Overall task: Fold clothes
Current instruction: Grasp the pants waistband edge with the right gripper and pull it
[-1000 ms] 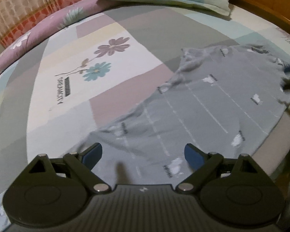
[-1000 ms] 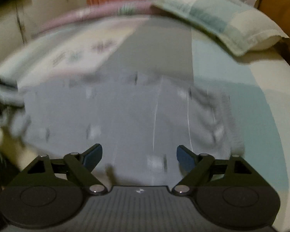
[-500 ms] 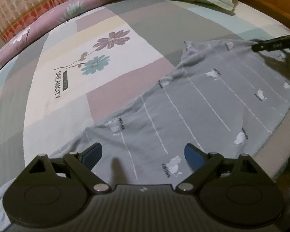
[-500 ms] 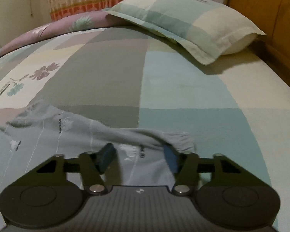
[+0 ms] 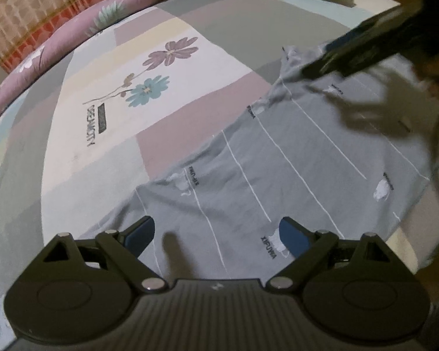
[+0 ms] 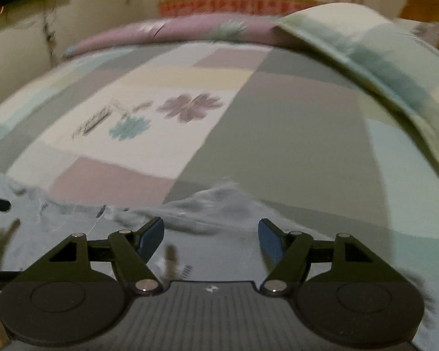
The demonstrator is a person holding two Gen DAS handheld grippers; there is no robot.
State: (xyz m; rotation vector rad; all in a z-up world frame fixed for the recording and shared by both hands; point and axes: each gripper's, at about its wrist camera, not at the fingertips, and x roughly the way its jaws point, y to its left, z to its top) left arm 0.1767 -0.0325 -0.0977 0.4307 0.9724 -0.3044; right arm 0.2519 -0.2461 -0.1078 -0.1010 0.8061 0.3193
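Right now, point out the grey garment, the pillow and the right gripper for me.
grey garment [image 5: 292, 175]: left wrist view, flat striped middle.
pillow [image 6: 374, 67]: right wrist view, checked upper face.
right gripper [image 6: 210, 235]: right wrist view, gap midway between its open blue fingertips.

Garment lies flat on the bed, at its near edge. Pillow sits on the bed well behind the garment, to the right. Curtain hangs beyond the bed's far side, behind the garment.
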